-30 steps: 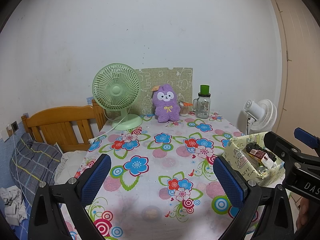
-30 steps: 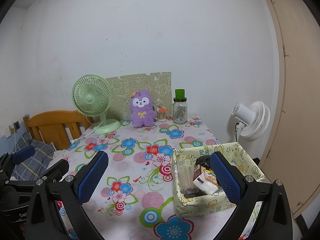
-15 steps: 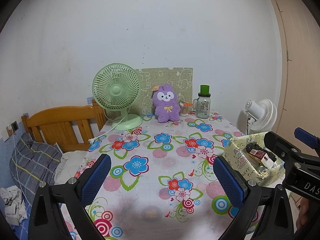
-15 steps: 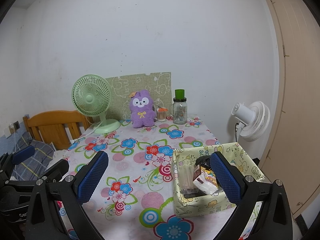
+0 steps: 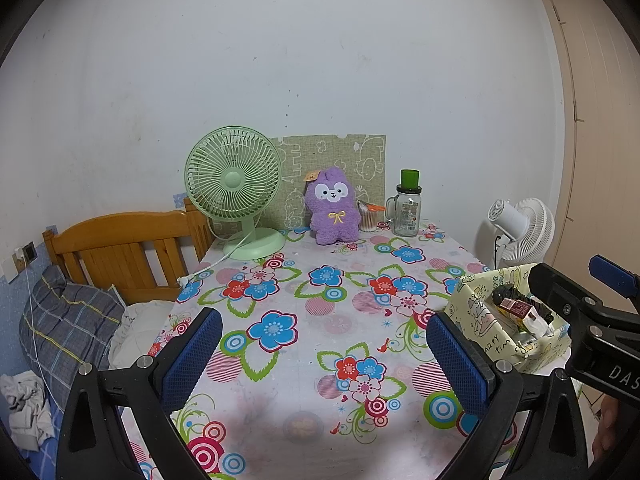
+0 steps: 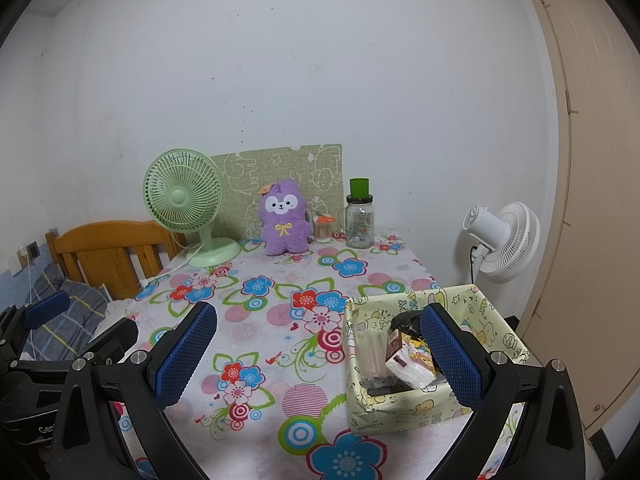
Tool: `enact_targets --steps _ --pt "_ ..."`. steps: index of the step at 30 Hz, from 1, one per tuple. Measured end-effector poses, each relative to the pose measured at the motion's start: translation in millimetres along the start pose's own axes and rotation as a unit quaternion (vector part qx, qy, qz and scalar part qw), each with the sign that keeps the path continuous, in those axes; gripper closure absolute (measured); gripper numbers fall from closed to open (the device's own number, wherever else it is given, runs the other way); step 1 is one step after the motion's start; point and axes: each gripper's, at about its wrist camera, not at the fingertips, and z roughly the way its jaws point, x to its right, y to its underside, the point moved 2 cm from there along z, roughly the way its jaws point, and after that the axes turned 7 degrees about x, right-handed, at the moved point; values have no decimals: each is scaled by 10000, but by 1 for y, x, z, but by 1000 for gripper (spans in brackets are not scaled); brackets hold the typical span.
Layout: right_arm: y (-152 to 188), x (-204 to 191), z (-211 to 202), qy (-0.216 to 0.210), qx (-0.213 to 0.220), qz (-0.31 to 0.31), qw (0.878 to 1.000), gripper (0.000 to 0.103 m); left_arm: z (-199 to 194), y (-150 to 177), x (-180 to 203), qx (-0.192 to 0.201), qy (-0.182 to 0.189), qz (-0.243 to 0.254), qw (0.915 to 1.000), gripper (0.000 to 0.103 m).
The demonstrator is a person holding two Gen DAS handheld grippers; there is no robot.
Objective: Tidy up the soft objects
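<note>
Purple and fuzzy, the plush toy (image 5: 331, 216) is sitting upright at the far end of the table (image 5: 304, 344), facing the near edge. It is wearing a white face patch with dark eyes, a small yellow bow on its chest, two rounded ears and an orange tag by its left ear; its stubby legs are resting on the flowered tablecloth (image 6: 256, 320). It is leaning back against a green patterned board (image 5: 360, 160) that is standing against the white wall. Just to its left a pale green desk fan (image 5: 234, 194) is standing with its white cord trailing toward the table's left edge; to its right a small container with an orange lid (image 5: 370, 218) is sitting just beside it, and farther right a glass jar with a green cap (image 5: 408, 208) is standing. Near the table's right edge, a yellow cartoon-print box (image 6: 400, 412) is holding packets and other small items. The left gripper (image 5: 326, 364) is hovering over the near part of the table with its blue-padded fingers (image 5: 192, 356) spread wide and nothing between them. The right gripper (image 6: 316, 358) is likewise gaping wide and empty, its right finger overlapping the box in its own view. Both are well apart from the toy. A white floor fan (image 6: 502, 240) is standing beyond the table on the right, and a wooden headboard (image 5: 120, 248) is showing on the left.
</note>
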Motion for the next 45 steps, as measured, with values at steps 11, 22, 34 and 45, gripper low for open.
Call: enact_targets --steps 11,22,34,45 --pt "0 0 0 1 0 -4 10000 0 0 0 0 -2 1 -1 10000 0" --pt "0 0 0 1 -10 0 10000 0 0 0 0 -2 -4 2 10000 0" --pt "1 2 0 3 -16 5 10000 0 0 0 0 0 -2 5 10000 0" --pt "2 4 -1 8 -7 7 10000 0 0 0 1 -5 -7 -4 10000 0"
